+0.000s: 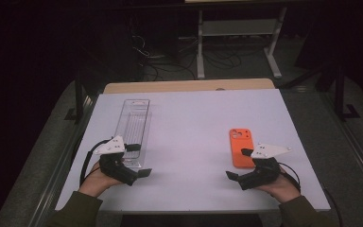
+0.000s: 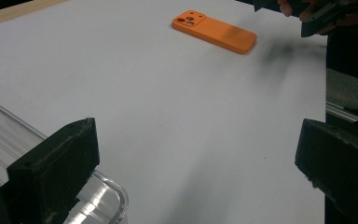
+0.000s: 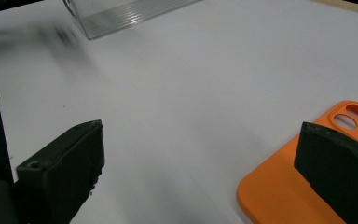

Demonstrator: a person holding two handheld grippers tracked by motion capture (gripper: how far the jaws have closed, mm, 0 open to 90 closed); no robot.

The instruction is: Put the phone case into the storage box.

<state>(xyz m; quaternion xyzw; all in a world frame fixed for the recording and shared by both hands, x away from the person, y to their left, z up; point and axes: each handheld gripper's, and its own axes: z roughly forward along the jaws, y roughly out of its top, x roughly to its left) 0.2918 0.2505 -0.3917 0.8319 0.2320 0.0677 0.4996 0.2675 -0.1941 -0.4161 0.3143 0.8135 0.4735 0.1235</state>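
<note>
High view: on the white surface [image 1: 189,123], the left hand-held gripper [image 1: 141,161] hovers at the near end of a clear tray [image 1: 134,120], jaws apart. The right hand-held gripper [image 1: 240,163] hangs jaws apart and empty, at the near end of an orange case [image 1: 240,144].

Left gripper view: the tray [image 2: 9,126] lies beside the left jaw; the case [image 2: 214,31] lies far off.

Right gripper view: the case [image 3: 279,191] lies beside the right jaw; the tray [image 3: 121,11] lies far.

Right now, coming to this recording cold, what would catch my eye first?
The bright orange phone case, lying camera holes up at the right of the white tabletop, stands out at once. Next comes the long clear ribbed plastic tray at the left. The left claw and right claw both stand open, holding nothing, one beside each thing.
</note>
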